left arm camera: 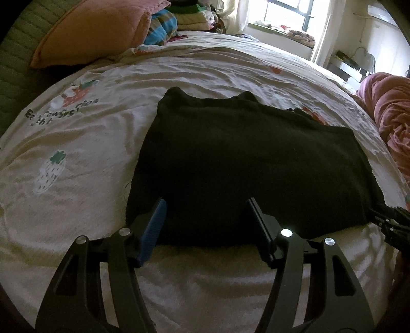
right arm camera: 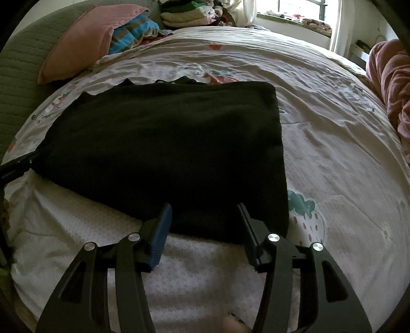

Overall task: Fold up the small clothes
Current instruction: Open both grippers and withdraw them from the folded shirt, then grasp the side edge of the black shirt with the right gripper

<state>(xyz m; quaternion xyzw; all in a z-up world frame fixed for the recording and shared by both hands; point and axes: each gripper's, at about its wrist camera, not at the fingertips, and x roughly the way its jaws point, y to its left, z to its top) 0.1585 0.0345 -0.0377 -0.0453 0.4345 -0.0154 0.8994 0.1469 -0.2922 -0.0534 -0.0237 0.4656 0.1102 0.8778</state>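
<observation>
A black garment (left arm camera: 246, 164) lies flat and folded into a rough rectangle on the white strawberry-print bedsheet (left arm camera: 77, 158). It also shows in the right wrist view (right arm camera: 164, 148). My left gripper (left arm camera: 206, 205) is open, its fingers straddling the garment's near edge toward its left corner. My right gripper (right arm camera: 205, 207) is open, its fingers straddling the near edge toward the right corner. The right gripper shows at the right edge of the left wrist view (left arm camera: 392, 220). The left gripper shows at the left edge of the right wrist view (right arm camera: 15, 164).
A pink pillow (left arm camera: 89, 33) leans on a green headboard (left arm camera: 15, 64) at the far left. Folded clothes (left arm camera: 189, 15) are stacked at the back. A pink blanket (left arm camera: 392, 112) is bunched at the right. A window (left arm camera: 287, 12) is behind.
</observation>
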